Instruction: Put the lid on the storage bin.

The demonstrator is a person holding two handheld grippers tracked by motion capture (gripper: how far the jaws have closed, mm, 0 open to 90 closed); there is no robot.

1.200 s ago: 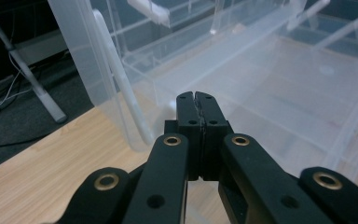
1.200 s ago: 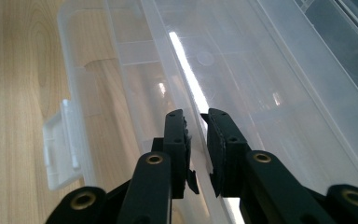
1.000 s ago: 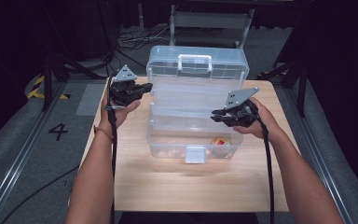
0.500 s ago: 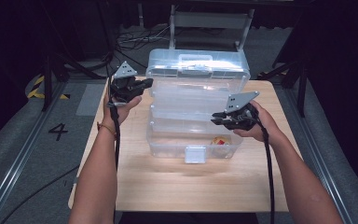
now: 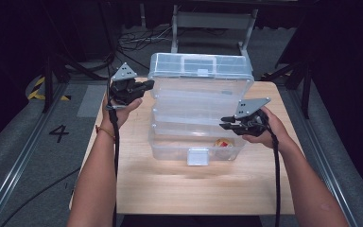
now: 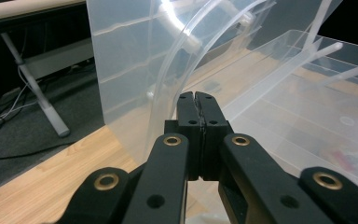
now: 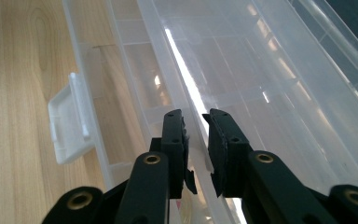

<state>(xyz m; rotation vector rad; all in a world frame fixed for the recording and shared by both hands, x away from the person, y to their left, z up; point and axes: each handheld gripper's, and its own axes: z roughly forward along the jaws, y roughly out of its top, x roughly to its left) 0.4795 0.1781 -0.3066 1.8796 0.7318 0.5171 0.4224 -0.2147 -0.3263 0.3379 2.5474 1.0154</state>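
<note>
Clear plastic tackle box (image 5: pixel 198 118) in the middle of the table (image 5: pixel 170 189) has fanned open further since a second ago, lid now upright. My left gripper (image 5: pixel 144 87) jaws stay pressed together at its far-left corner; my right gripper (image 5: pixel 226 124) jaws pinch a tray rim, so I judge opening nearly done.

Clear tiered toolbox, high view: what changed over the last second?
The toolbox has fanned a little further open, its lid and upper trays lifted. The right claw rose slightly with a tray edge between its fingers. The left claw stayed shut beside the lid; the base and its latch stayed put.
</note>
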